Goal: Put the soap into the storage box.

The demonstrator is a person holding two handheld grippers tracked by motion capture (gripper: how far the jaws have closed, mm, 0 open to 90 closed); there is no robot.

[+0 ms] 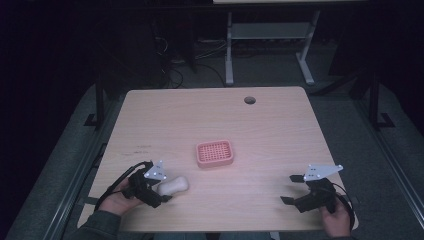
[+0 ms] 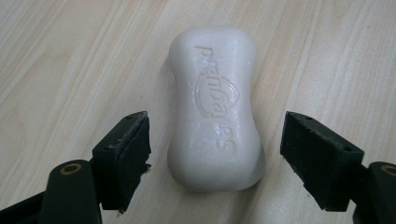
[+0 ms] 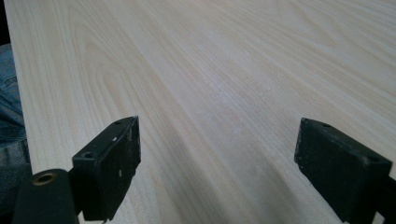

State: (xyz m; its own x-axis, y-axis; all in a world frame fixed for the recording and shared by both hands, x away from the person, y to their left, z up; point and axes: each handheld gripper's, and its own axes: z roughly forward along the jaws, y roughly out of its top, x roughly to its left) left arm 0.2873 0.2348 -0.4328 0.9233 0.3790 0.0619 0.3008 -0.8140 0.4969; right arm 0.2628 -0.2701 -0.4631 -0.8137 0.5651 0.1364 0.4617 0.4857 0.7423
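Now the left hand-held gripper (image 2: 215,158) straddles the soap (image 2: 215,107), jaws apart; a slick bar could squirt out.

Lab: desk (image 1: 280,125), floor cables (image 1: 175,70)

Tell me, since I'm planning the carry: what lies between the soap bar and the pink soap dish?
Bare wooden table, as the high view shows. The soap bar lies apart from the pink soap dish, inside the open left gripper.

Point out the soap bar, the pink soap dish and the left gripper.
soap bar (image 2: 215,107), left gripper view, embossed top face
pink soap dish (image 1: 215,153), high view, slotted centre
left gripper (image 2: 215,154), left gripper view, between open jaws
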